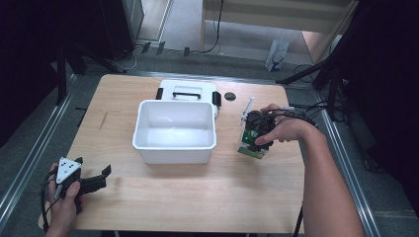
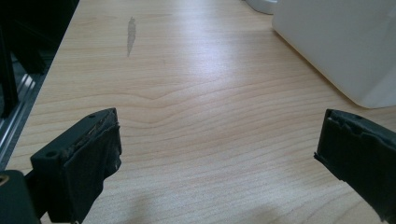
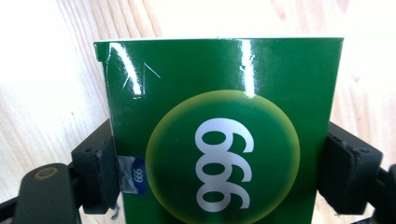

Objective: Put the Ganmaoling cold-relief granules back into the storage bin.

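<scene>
One worktop [image 1: 163, 207] is counted. On it, one white tub [image 1: 174, 131] is seen at the centre of the frame, and one white lid [image 1: 188, 91] just above it. One green box [image 1: 252, 145] is tallied at centre right. Two grippers are counted: the left gripper [image 1: 101, 173] at lower left, the right gripper [image 1: 258, 129] at centre right. One small black disc [image 1: 230, 96] is noted.

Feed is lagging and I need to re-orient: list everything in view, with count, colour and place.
table: 1, light wood, under everything
bin: 1, white, open, table centre
lid: 1, white with black handle and latches, behind bin
disc: 1, black, small, right of lid
box: 1, green, white digits in a yellow-green circle, right of bin
left gripper: 1, black, open, near left corner
right gripper: 1, black, shut on box
forearms: 2, from bottom edge
</scene>
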`<state>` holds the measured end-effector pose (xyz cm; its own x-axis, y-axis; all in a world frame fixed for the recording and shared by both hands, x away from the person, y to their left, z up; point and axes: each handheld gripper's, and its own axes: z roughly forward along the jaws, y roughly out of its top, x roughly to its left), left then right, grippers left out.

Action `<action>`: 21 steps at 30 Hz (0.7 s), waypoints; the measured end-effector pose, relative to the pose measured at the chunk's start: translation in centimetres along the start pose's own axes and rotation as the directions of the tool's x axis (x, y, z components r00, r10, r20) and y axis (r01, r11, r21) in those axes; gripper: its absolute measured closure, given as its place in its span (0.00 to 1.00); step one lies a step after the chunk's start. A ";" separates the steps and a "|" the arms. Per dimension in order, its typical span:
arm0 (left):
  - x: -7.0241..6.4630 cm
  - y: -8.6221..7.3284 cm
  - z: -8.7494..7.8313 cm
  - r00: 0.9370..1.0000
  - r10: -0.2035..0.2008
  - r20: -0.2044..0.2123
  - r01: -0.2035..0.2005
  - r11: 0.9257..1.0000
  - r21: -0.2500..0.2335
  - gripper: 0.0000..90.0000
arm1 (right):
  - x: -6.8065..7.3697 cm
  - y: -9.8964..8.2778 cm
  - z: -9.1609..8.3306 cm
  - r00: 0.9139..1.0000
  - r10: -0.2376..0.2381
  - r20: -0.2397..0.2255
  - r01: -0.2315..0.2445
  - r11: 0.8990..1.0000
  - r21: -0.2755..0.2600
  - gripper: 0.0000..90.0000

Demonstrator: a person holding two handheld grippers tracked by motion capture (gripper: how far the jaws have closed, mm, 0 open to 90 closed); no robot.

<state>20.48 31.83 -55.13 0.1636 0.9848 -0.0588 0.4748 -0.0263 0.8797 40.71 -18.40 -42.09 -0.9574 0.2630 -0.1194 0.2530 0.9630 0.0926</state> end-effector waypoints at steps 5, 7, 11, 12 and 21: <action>0.0 0.0 0.0 1.000 0.003 0.001 -0.003 1.000 0.001 0.00 | -0.2 1.3 -2.0 1.000 -0.028 -0.003 0.028 1.000 -0.012 0.18; 0.0 0.0 0.0 1.000 0.002 0.001 -0.002 1.000 0.001 0.00 | -0.3 1.6 -2.5 0.999 -0.035 -0.009 0.035 0.999 -0.011 0.18; 0.0 0.0 0.0 1.000 0.005 0.002 -0.005 1.000 0.001 0.00 | -0.4 2.5 -4.0 0.999 -0.051 -0.020 0.051 0.999 -0.012 0.18; 0.0 0.0 0.0 1.000 0.005 0.002 -0.005 1.000 0.001 0.00 | -0.4 2.7 -4.2 0.998 -0.055 -0.020 0.055 0.998 -0.011 0.18; -0.1 0.0 0.0 1.000 0.009 0.002 -0.009 1.000 0.003 0.00 | -0.1 4.9 -6.1 0.996 -0.085 -0.002 0.085 0.996 -0.013 0.18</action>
<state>20.48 31.77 -55.11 0.1696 0.9842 -0.0514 0.4760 -0.0361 0.8787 41.15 -14.08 -35.64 -0.9757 0.1805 -0.1245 0.1693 0.9810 0.0951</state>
